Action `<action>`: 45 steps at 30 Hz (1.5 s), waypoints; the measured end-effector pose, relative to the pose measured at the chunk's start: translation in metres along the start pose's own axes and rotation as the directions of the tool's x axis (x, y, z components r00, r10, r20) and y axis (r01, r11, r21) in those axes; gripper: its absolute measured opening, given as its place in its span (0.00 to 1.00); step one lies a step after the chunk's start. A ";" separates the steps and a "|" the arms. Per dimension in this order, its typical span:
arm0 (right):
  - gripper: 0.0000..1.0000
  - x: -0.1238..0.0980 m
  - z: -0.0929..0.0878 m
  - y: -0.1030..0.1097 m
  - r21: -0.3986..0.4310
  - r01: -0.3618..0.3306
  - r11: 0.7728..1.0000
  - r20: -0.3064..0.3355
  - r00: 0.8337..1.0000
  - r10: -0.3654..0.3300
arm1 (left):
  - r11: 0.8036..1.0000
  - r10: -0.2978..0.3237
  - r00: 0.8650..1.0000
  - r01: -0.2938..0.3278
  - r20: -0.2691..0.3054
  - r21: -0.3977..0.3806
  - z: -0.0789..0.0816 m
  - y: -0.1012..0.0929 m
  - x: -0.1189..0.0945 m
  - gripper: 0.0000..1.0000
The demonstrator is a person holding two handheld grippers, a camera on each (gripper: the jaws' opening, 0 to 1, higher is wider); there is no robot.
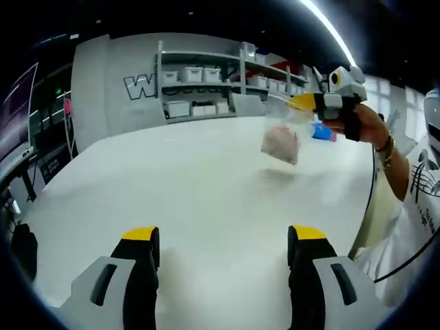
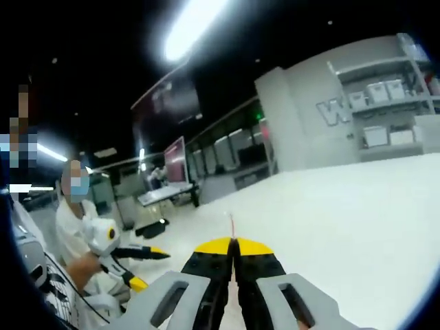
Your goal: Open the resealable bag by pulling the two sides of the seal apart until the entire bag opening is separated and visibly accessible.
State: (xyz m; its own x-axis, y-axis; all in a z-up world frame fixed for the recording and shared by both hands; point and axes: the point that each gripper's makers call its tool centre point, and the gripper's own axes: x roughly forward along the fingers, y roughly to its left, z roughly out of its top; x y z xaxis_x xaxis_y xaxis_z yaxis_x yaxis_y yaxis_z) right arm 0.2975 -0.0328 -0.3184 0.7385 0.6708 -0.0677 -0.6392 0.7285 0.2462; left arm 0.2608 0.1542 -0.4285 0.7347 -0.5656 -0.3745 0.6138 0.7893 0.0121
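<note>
White table (image 1: pixel 172 185) spreads beneath our bag (image 1: pixel 283 137), which hangs limp and light from our right gripper (image 1: pixel 306 102), jaws clenched on its seal edge. Our left gripper (image 1: pixel 223 244), jaws released, should take the opposite lip just beside that grip.

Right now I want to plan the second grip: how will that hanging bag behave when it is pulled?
The bag looks like thin clear film, so probably floppy. The pinkish contents sit low, so it likely swings under the right gripper that pinches its top. Held above the table, it may twist before its seal parts. The left gripper is open.
</note>
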 end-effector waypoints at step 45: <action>0.00 0.022 0.007 -0.036 0.023 0.053 0.998 -0.018 0.998 -0.053 | 0.999 -0.030 0.994 0.029 0.106 0.014 0.023 -0.006 0.005 0.75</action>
State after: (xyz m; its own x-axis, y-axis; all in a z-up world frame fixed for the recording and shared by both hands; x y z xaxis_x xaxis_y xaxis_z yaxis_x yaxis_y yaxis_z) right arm 0.3387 -0.0452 -0.3219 0.7673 0.6338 -0.0976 -0.5940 0.7598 0.2645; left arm 0.2680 0.1412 -0.4089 0.7421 -0.6115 -0.2745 0.6390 0.7691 0.0142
